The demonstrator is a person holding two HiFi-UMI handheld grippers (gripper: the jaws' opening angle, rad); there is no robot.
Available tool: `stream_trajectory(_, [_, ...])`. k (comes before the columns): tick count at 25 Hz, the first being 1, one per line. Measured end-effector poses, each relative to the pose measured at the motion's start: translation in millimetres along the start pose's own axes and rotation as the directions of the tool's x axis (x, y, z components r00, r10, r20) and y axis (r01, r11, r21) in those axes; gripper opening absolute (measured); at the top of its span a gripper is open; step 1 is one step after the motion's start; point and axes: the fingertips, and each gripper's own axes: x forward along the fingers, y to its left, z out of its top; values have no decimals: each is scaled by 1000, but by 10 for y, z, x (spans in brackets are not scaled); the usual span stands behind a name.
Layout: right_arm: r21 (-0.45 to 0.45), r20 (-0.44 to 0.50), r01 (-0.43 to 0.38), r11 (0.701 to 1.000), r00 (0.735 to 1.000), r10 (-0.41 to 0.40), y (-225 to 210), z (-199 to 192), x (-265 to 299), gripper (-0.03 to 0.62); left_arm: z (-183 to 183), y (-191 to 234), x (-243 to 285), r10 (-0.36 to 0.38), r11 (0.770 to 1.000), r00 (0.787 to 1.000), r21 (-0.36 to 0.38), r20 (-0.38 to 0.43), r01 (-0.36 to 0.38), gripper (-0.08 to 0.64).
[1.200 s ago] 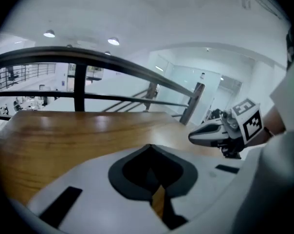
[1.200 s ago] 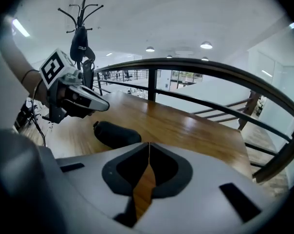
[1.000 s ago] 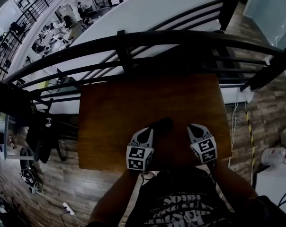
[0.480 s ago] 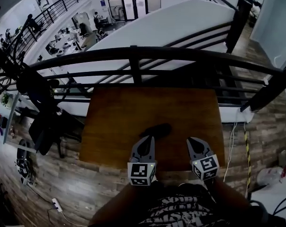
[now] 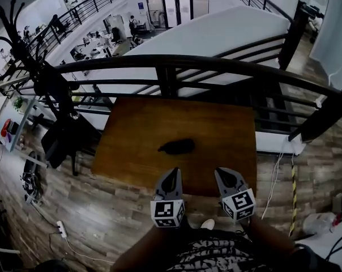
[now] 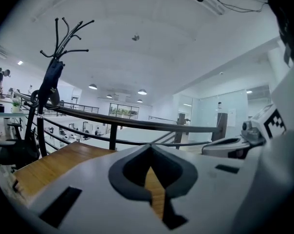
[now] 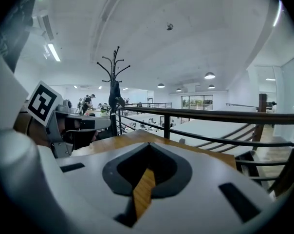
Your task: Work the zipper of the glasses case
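Seen from above, a brown wooden bench (image 5: 131, 152) stands against a dark metal railing (image 5: 216, 64) that runs along the bench's far edge, on an upper level of an open office. A small black glasses case (image 5: 177, 147) lies flat on the bench. It sits about midway between the bench's left and right edges and somewhat closer to its near edge than to its far one. The case is too small and dark here to tell whether it is zipped shut.

Two hand-held tools hover at the bench's near edge, and neither touches the case. The left tongs (image 5: 172, 172) sit above the middle of that edge and point toward the case, stopping short of it. The right tongs (image 5: 223, 173) sit above the same edge, nearer the bench's right corner and farther from the case. Each tool carries a cube with black-and-white square markers at its rear. The left cube (image 5: 167, 213) and the right cube (image 5: 239, 204) both hang out past the bench's near edge, over a plank floor (image 5: 103, 208).

In the left gripper view, the left tongs are clenched tip to tip on nothing, and only a thin slit between them shows the bench's wood. The right gripper view shows the right tongs the same way, clenched and empty.

A black coat stand (image 5: 49, 78) with a dark garment rises off the bench's left side. The person's patterned shirt (image 5: 216, 254) fills the space below the bench's near edge.
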Motion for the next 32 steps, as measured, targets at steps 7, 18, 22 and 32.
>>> stream_trajectory(7, [18, -11, -45, 999, 999, 45, 91, -192, -339, -2, -168, -249, -357, 56, 998, 998, -13, -33, -57, 5])
stream_trajectory(18, [22, -9, -37, 999, 999, 37, 255, -178, -308, -2, -80, -137, -488, 52, 999, 998, 13, -35, -51, 5])
stream_trajectory(22, [20, -22, -43, 999, 999, 44, 331, -178, -267, -2, -82, -72, -517, 53, 999, 998, 0, -43, -53, 5])
stream_trajectory(32, [11, -30, -47, 999, 998, 47, 414, -168, -256, -2, -67, -10, -586, 56, 998, 998, -6, -37, -57, 5])
